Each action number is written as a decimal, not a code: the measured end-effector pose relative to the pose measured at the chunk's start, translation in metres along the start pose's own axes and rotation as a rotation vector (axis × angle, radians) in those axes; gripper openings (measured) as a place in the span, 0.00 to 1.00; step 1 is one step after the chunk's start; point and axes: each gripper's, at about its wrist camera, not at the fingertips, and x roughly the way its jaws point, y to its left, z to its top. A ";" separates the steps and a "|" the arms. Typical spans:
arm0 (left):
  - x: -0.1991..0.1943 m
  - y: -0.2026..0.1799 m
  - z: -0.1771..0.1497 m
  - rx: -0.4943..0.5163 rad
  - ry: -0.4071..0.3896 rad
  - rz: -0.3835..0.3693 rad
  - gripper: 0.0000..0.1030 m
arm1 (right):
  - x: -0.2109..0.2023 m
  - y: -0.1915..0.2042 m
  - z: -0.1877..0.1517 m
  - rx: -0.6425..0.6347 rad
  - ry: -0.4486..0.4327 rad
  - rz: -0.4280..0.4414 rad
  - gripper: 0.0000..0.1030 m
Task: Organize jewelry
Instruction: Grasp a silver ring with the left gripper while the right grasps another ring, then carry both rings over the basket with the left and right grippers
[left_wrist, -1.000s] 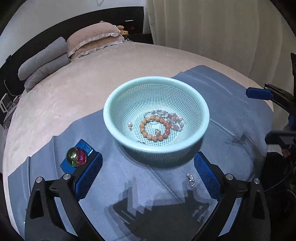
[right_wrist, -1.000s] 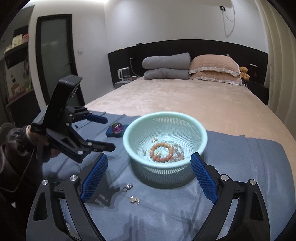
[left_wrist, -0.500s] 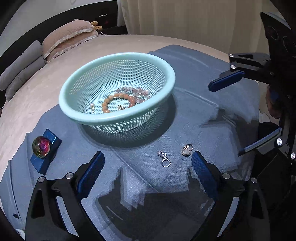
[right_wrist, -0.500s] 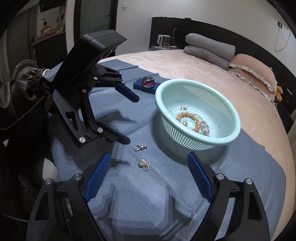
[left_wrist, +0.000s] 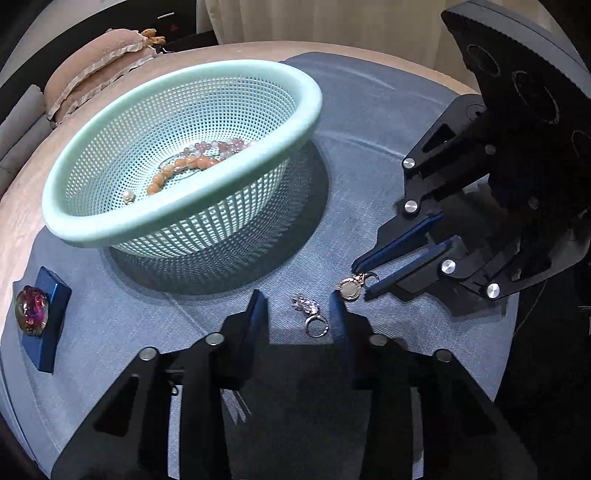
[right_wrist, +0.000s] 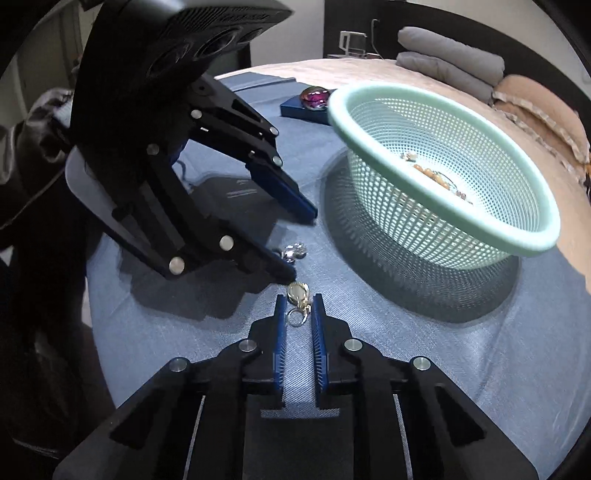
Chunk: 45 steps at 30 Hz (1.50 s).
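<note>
A mint mesh basket (left_wrist: 192, 236) (right_wrist: 424, 229) stands on a blue cloth and holds beaded bracelets (left_wrist: 184, 168). In front of it lie a silver ring charm (left_wrist: 310, 314) (right_wrist: 293, 253) and a gold pendant (left_wrist: 349, 290) (right_wrist: 297, 293). My left gripper (left_wrist: 297, 295) (right_wrist: 301, 245) straddles the silver charm. Its jaws are closing and the pads stand clear of the charm. My right gripper (right_wrist: 299, 299) (left_wrist: 365, 277) points down at the gold pendant. Its jaws are closing too, narrowed onto the pendant's loop, which still rests on the cloth.
A dark blue box (left_wrist: 48, 332) (right_wrist: 295, 109) with a purple glass ball (left_wrist: 31, 310) (right_wrist: 314, 98) lies beside the basket. The blue cloth (left_wrist: 369, 147) covers a beige bed with pillows (left_wrist: 99, 62) (right_wrist: 450, 59) at its head. A person's dark sleeve (right_wrist: 33, 129) shows at the left.
Both grippers have dropped toward the cloth in front of the basket and drawn close together. Their jaws went from wide apart to narrow, each around one piece of jewelry.
</note>
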 end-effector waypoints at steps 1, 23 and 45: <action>0.000 -0.003 -0.001 0.001 -0.005 -0.002 0.21 | 0.000 -0.001 0.001 0.017 0.000 0.006 0.09; -0.044 -0.020 -0.024 -0.196 -0.058 0.109 0.11 | -0.020 0.022 0.012 0.143 -0.022 -0.061 0.27; -0.092 -0.015 -0.017 -0.300 -0.157 0.254 0.09 | -0.023 0.019 -0.002 0.469 -0.078 -0.188 0.12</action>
